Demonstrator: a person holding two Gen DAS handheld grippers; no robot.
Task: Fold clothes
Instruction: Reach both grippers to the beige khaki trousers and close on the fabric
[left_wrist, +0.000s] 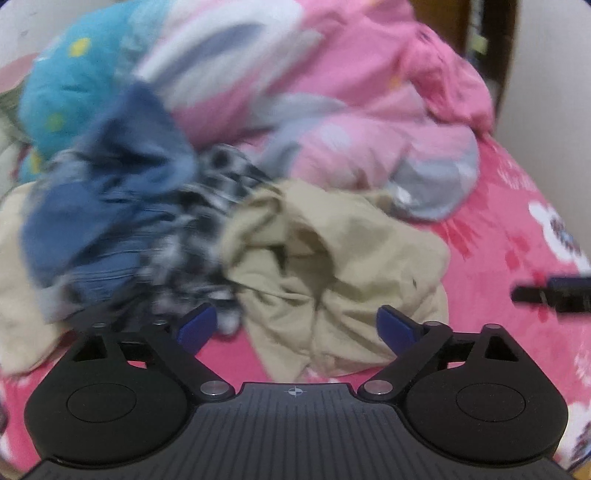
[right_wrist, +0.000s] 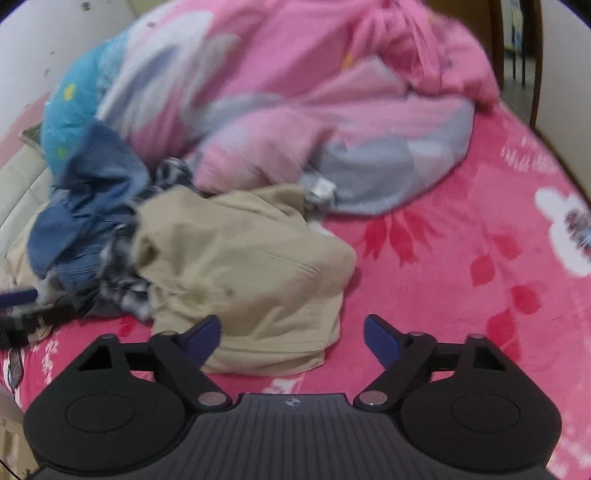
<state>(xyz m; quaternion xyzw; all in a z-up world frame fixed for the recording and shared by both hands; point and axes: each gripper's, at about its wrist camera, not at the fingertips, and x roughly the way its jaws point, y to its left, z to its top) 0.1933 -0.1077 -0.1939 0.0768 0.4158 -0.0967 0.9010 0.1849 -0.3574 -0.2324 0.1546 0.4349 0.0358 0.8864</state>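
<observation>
A heap of crumpled clothes lies on a pink flowered bedspread (left_wrist: 498, 240). A beige garment (left_wrist: 351, 258) is in front, with a blue denim piece (left_wrist: 110, 206) and a black-and-white checked piece (left_wrist: 207, 206) to its left. My left gripper (left_wrist: 297, 326) hovers open just before the beige garment, its blue pads apart and gripping nothing. In the right wrist view the beige garment (right_wrist: 240, 266) sits left of centre beside the denim (right_wrist: 96, 184). My right gripper (right_wrist: 293, 336) stands open over the garment's near right edge, holding nothing.
A bunched pink and grey quilt (left_wrist: 351, 92) (right_wrist: 314, 92) and a turquoise pillow (left_wrist: 62, 85) lie behind the heap. Bare bedspread (right_wrist: 443, 277) stretches to the right. Dark wooden furniture (right_wrist: 535, 55) stands past the far right corner. The other gripper shows at each view's edge.
</observation>
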